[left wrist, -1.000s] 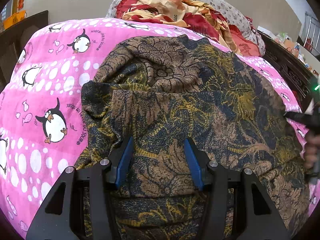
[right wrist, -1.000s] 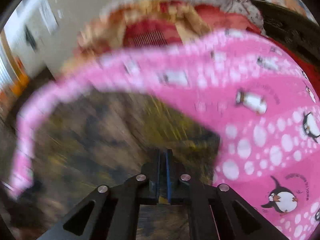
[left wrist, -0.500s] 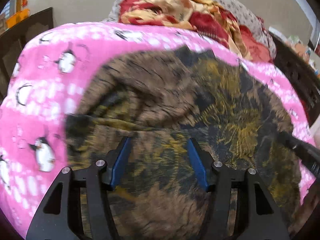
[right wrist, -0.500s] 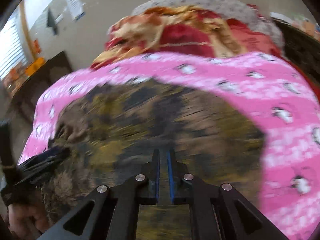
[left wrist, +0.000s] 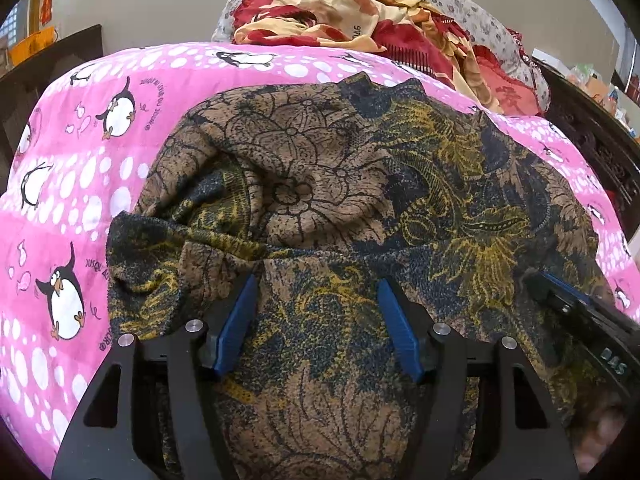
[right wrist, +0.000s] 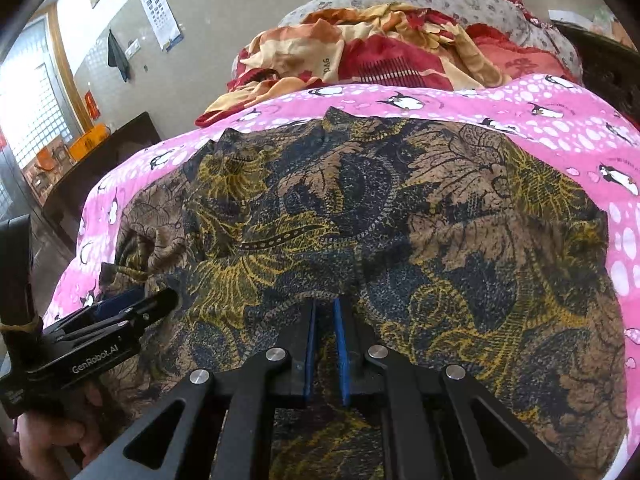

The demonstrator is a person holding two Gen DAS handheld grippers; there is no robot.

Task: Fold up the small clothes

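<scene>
A brown, black and yellow patterned garment [left wrist: 360,208] lies spread on a pink penguin-print bedspread [left wrist: 80,168]; it also shows in the right wrist view [right wrist: 400,232]. Its left part is bunched into folds. My left gripper [left wrist: 316,300] is open, low over the garment's near edge, with cloth between its blue pads. It also shows at the left of the right wrist view [right wrist: 132,304]. My right gripper [right wrist: 325,312] is shut on the garment's near edge. It also shows at the right of the left wrist view [left wrist: 560,292].
A crumpled red and cream blanket [left wrist: 360,16] and a flowered pillow [left wrist: 460,4] lie at the bed's far end. Dark wooden furniture [left wrist: 592,120] stands on the right, and a dark cabinet [right wrist: 104,152] on the left. The pink bedspread [right wrist: 580,132] surrounds the garment.
My right gripper has swung left with the cloth, so the garment now lies spread in front of it. My left gripper stayed open at the near edge.
</scene>
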